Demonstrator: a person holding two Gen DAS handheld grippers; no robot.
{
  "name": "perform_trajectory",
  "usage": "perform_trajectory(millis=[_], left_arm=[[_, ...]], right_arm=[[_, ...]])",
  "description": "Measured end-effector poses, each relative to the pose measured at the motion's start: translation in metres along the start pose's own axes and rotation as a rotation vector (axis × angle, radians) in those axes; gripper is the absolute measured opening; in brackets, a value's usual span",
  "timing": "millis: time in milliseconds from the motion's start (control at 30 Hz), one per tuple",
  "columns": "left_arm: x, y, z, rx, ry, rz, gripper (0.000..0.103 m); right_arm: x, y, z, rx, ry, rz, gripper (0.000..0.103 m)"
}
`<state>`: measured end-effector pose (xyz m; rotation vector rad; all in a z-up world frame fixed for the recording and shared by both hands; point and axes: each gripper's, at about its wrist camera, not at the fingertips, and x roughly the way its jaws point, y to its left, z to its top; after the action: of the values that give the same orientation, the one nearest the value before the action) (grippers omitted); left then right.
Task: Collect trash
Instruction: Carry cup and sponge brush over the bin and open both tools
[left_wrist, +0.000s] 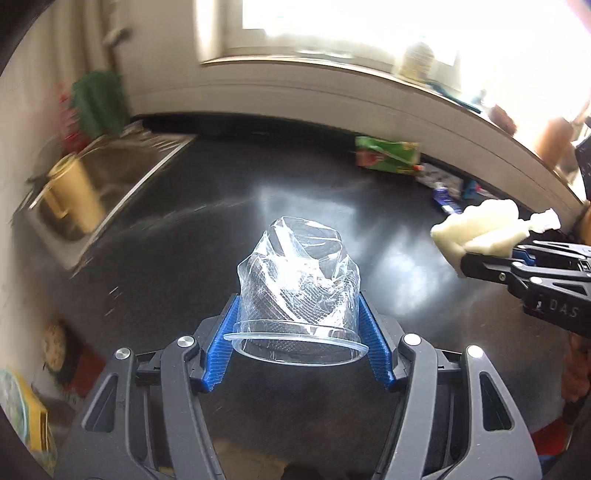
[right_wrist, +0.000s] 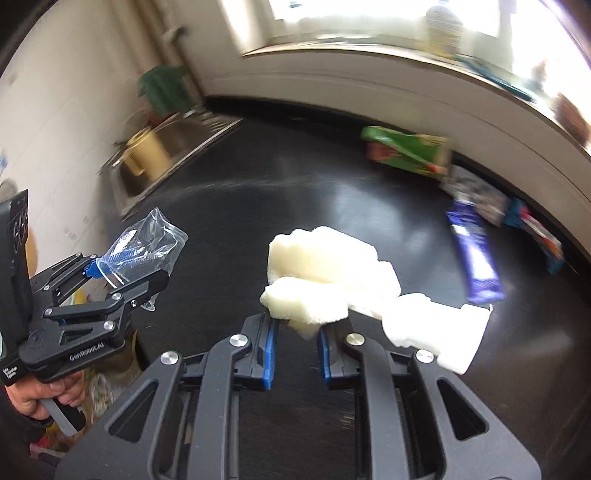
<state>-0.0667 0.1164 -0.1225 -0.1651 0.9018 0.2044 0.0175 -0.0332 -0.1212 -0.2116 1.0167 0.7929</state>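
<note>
Window (left_wrist: 369, 22) blown out; sill items (left_wrist: 417, 61) blurred.

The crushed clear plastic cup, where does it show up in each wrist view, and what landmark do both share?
Left wrist view: crushed clear plastic cup at centre, clamped in the left gripper, rim toward the camera.
Right wrist view: same cup at the left edge, in that gripper.
Shared landmark: green carton lying on the black counter, upper right.

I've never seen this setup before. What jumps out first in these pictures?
Two handheld grippers, each carrying trash above a dark countertop. The left gripper clamps a crushed clear plastic cup; the right gripper pinches a crumpled white paper towel. Colourful wrappers lie along the far wall.
</note>
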Motion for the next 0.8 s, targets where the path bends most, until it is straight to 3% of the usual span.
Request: perform_trajectory(millis=[167, 367, 600, 800], left_arm=[[-0.036, 0.093, -0.066, -0.15, 0.043, 0.149, 0.061], [-0.057, 0.186, -0.148, -0.339, 0.124, 0.259, 0.061], [-0.046, 0.248, -0.201, -0.433, 0.166, 0.266, 0.061], [-0.022, 0.277, -0.223, -0.498, 0.187, 0.226, 0.062]], right_arm=[[0.047, 0.109, 0.008, -0.191, 0.091, 0.142, 0.019], [0.094, 0.228, -0.008, -0.364, 0.194, 0.265, 0.019], [0.147, 0.324, -0.031, -0.485, 0.305, 0.291, 0.019], [0.189, 0.353, -0.036, -0.522, 0.375, 0.255, 0.019]])
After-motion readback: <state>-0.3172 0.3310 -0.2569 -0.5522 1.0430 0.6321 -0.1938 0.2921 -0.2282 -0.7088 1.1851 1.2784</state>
